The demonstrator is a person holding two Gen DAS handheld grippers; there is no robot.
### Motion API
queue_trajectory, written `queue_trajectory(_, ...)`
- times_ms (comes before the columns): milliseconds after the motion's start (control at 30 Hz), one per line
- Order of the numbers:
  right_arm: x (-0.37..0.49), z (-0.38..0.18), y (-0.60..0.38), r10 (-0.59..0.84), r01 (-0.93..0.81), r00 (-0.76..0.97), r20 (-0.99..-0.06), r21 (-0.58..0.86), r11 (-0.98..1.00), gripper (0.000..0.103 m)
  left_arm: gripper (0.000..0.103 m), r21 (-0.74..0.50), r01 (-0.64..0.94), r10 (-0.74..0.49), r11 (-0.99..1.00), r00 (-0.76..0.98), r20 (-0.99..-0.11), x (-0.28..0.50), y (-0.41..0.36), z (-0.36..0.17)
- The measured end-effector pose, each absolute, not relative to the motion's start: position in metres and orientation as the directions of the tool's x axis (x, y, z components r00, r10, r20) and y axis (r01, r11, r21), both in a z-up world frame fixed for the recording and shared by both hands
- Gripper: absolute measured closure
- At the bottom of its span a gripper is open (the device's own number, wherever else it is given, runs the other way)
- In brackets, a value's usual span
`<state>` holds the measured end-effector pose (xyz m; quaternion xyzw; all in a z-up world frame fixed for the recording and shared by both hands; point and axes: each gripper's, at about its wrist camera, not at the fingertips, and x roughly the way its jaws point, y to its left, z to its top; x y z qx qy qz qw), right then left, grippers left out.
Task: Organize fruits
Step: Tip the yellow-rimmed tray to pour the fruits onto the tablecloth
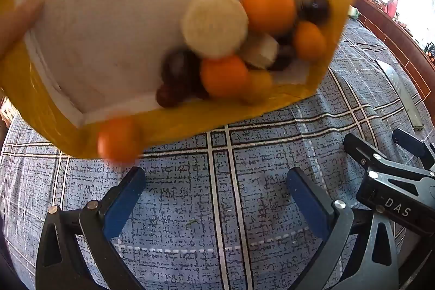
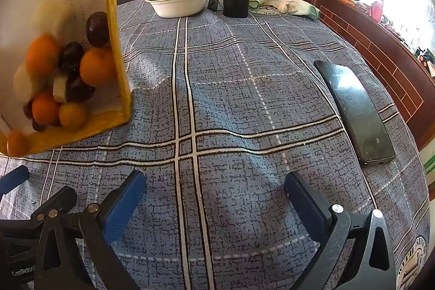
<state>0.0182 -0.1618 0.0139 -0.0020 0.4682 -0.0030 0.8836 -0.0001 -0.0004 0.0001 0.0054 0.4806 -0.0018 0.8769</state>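
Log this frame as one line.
tilted box spilling fruit | orange at its lip | both grippers open, empty | phone on cloth

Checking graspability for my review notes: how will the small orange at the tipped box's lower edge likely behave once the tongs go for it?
The small orange looks round and smooth, so it will probably roll on the checked cloth. It is blurred at the yellow box rim, likely tumbling. Its skin seems firm, probably tolerating a squeeze.

Home: plaid bedsheet (image 2: 231, 99), windowsill clutter (image 2: 380, 10)

Your two wrist views tilt steeply down, close over the blue checked bedcover (image 2: 244, 99), side by side; both share the tipped yellow box (image 1: 190, 124) of fruit.
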Motion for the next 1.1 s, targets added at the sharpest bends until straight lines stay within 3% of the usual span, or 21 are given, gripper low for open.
queue_trajectory(1100, 0.0179, 0.0136, -0.1623, -0.012, 0.005, 0.564, -0.826, -0.011, 1.000, 0.000, 0.000, 0.008, 0.020, -0.004, 1.000, 0.538, -0.843, -0.0005, -0.0014, -0.0007)
